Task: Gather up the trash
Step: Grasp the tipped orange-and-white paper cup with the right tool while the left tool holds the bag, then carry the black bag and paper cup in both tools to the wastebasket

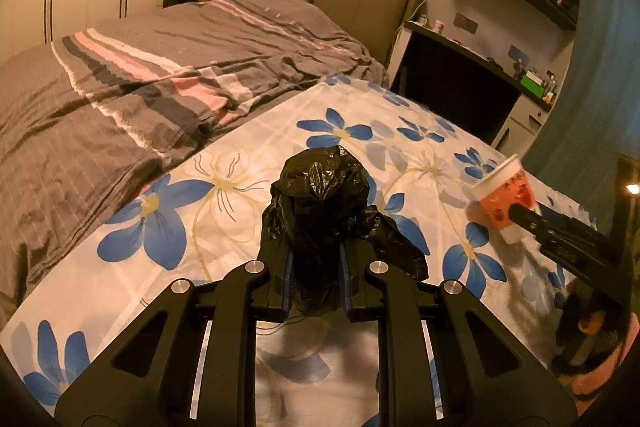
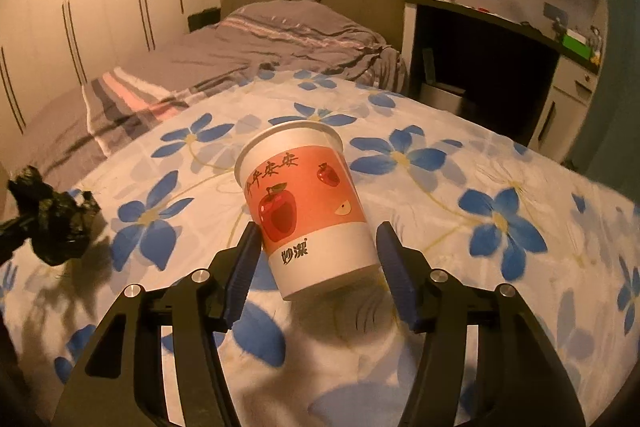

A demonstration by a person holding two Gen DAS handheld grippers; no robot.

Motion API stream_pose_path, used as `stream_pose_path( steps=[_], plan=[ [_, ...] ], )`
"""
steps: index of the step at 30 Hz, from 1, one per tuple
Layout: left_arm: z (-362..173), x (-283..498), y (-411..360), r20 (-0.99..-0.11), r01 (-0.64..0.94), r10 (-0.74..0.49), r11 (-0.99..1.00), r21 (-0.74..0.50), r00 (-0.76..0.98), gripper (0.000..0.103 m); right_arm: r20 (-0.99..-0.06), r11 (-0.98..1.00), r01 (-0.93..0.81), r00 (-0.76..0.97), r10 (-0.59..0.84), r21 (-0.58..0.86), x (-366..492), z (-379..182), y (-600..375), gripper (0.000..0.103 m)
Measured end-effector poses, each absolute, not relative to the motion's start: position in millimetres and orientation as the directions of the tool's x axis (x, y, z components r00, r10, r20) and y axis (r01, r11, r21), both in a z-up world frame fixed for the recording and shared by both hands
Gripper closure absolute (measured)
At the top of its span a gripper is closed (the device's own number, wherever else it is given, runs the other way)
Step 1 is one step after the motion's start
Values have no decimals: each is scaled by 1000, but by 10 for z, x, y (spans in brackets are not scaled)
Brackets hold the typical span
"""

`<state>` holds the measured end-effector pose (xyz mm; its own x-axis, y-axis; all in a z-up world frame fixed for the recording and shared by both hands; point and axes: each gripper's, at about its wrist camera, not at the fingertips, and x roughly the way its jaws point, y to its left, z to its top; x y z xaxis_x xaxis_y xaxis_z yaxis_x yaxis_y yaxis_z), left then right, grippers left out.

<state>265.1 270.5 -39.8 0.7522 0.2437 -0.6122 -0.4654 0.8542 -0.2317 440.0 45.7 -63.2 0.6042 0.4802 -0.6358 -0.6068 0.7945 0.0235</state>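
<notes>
Cup (image 2: 308, 203): paper, likely empty, so light and easily crushed. Best held low on the white band near the base, with gentle pressure. White body, orange wrap printed with red apples and dark characters; tilted, rim leaning away, above the floral sheet (image 2: 460, 187).

Right gripper (image 2: 316, 263): jaws half-wide around the cup's lower half, left pad touching the wall, right pad just clear.

Bag (image 1: 320, 211): black plastic, crumpled, soft and slippery; well left of the cup.

Left gripper (image 1: 316, 267): jaws narrow, clamped on the bag's bunched neck.
</notes>
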Motion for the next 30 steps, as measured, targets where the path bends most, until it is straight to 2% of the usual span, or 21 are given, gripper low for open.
stream_pose_path(
  steps=[14,22,30],
  plan=[
    [-49,2461,2080,-563,-324,155,922,-213,812,86,-536,850,-521,698,475,75,3422,-39,-632,45],
    [235,2198,1396,-528,-194,63,961,-198,847,86,-467,879,-470,761,450,82,2723,252,-1185,45],
    [384,2002,575,-502,-28,-65,984,-176,862,86,-407,921,-376,829,384,101,2094,300,-1821,45]
  ],
)
